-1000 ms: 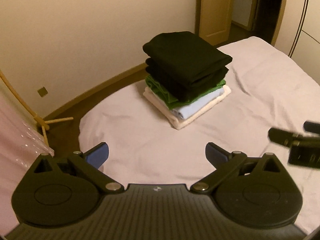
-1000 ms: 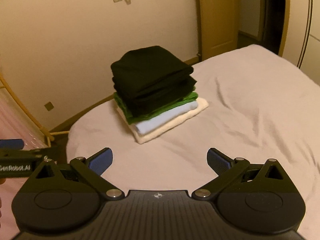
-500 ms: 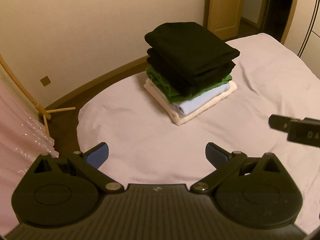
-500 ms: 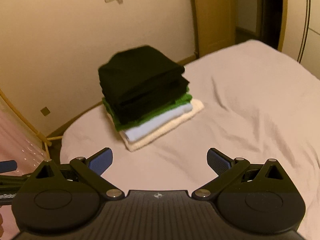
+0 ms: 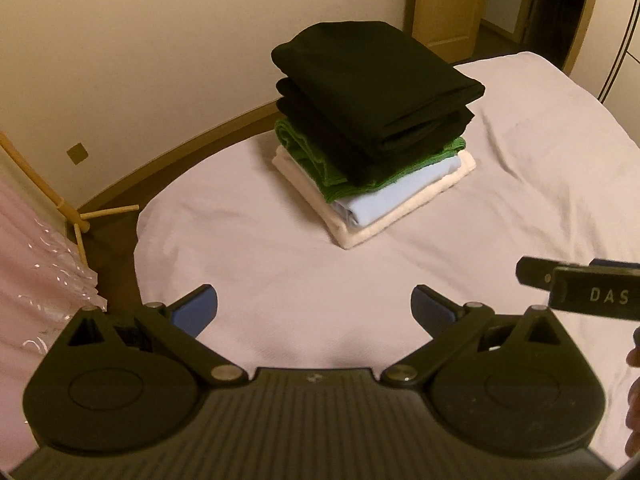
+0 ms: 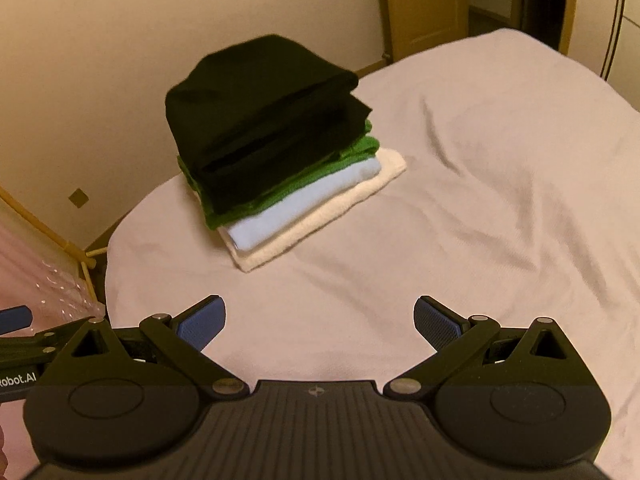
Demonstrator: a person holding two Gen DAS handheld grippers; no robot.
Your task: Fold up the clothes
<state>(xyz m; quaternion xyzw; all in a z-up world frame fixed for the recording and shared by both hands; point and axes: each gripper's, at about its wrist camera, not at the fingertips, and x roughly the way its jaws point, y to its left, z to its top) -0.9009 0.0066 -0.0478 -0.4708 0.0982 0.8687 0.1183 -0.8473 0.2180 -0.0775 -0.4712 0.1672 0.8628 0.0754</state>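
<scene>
Folded clothes in a neat stack [image 5: 372,132], two black garments on top of a green towel, a pale blue piece and a cream towel at the bottom, sit on the pale pink bed sheet [image 5: 520,200] near the corner of the bed closest to the beige wall [image 5: 160,40]. The stack lies straight ahead of the left gripper [image 5: 314,308] and ahead and to the left of the right gripper [image 6: 319,318], well apart from both; the left one looks the nearer and better lined up. Its long edges run diagonally, from near-left to far-right in both views.

Both sets of blue-padded fingers [image 5: 196,312] are spread wide and hold nothing, hanging above bare sheet. No unfolded garment shows between the grippers and the stack, so the folding looks finished or a fresh piece must come from out of view. A wooden rack [image 5: 60,200] with pink fabric stands left of the bed.
</scene>
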